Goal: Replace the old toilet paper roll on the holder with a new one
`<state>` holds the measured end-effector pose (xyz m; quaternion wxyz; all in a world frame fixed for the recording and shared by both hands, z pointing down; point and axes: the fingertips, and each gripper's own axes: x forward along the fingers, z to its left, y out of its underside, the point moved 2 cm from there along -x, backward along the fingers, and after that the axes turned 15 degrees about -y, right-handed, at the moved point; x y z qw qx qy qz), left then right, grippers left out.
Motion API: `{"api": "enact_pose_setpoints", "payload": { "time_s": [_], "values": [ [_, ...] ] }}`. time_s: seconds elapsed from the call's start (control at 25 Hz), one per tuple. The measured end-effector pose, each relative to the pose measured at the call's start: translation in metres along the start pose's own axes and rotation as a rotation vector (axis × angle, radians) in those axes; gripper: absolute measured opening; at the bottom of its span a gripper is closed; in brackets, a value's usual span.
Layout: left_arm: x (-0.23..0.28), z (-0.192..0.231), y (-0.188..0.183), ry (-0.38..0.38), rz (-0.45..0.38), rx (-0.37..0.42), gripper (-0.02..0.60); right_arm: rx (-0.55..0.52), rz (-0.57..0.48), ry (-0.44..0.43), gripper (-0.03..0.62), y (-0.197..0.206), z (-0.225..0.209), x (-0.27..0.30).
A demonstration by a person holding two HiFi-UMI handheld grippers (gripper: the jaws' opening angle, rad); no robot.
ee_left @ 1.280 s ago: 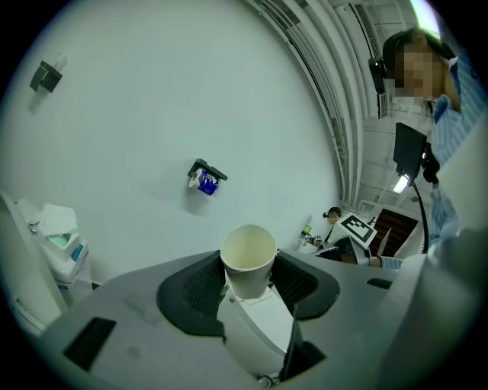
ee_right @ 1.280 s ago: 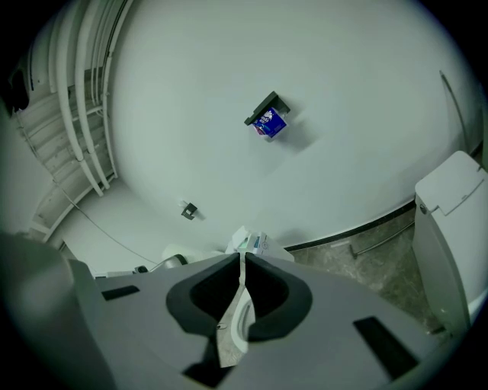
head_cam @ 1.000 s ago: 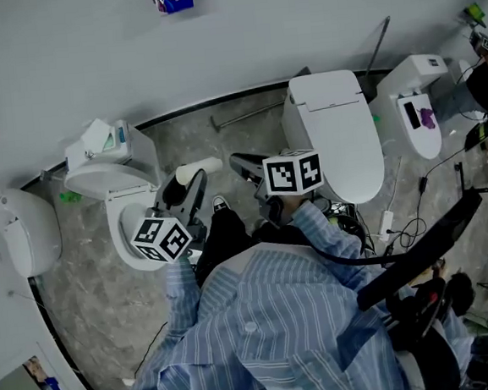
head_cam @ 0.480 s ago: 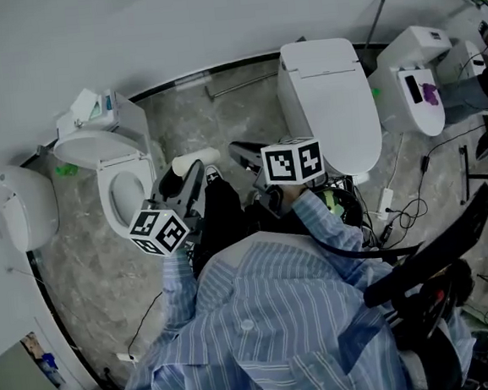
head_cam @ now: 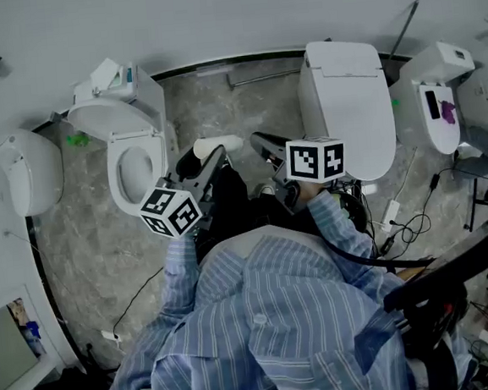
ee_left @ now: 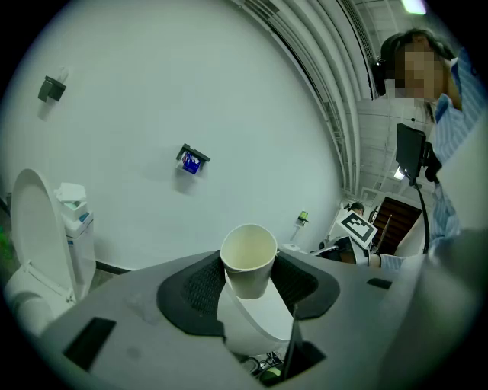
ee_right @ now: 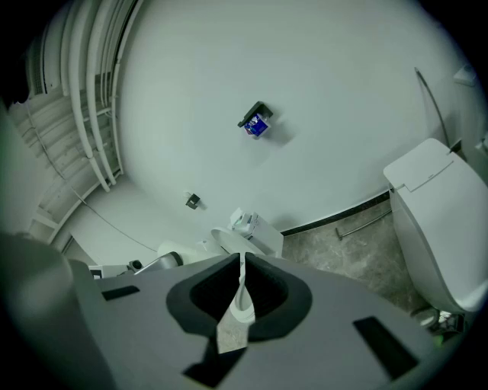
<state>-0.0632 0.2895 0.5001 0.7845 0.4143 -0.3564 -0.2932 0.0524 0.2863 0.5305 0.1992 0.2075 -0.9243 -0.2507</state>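
The left gripper [ee_left: 249,280] has its jaws fairly wide apart and clamped on a pale, thin-walled tube [ee_left: 248,259], whose hollow end faces the camera and stands up above the jaw tips. From the head view this left gripper [head_cam: 207,156] reaches forward with the tube [head_cam: 217,145] lying across its tip, just beside the open toilet [head_cam: 116,177]. The right gripper [ee_right: 239,288] has its jaws closed together with only a thin slit between them and nothing held; in the head view the right gripper [head_cam: 261,141] points forward near the left one, with the shut toilet [head_cam: 347,96] just to its right. Both grippers are held by a person in a striped shirt [head_cam: 271,315], standing on a grey marbled floor [head_cam: 86,238]. A metal rail [head_cam: 261,76] lies on the floor by the curved white wall [head_cam: 211,14]. High on that wall, well apart from both grippers, is a dark bracket [ee_right: 255,122] holding something blue, also seen from the left gripper view as the bracket [ee_left: 191,160]. Loose cables [head_cam: 410,228] trail on the floor at right.
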Motion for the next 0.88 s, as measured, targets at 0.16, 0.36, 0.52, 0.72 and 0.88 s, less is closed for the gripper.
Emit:
{"api": "enact_pose_setpoints", "payload": {
  "time_s": [0.16, 0.36, 0.52, 0.72, 0.88],
  "values": [
    [-0.004, 0.002, 0.003, -0.010, -0.004, -0.006, 0.190, -0.003, 0.008, 0.001, 0.023, 0.002, -0.002, 0.001],
    [-0.009, 0.008, 0.007, -0.030, -0.007, -0.018, 0.190, -0.003, 0.021, -0.001, 0.023, 0.005, -0.003, 0.001],
    [-0.010, 0.011, 0.009, -0.038, -0.007, -0.027, 0.190, 0.001, 0.031, 0.005, 0.023, 0.008, -0.006, 0.002],
    [-0.005, 0.015, 0.008, -0.036, -0.006, -0.030, 0.190, 0.002, 0.031, 0.011, 0.023, 0.004, -0.010, 0.004],
    [0.001, 0.015, 0.008, -0.026, -0.005, -0.029, 0.190, 0.003, 0.029, 0.019, 0.023, 0.002, -0.014, 0.003]
  ]
}}
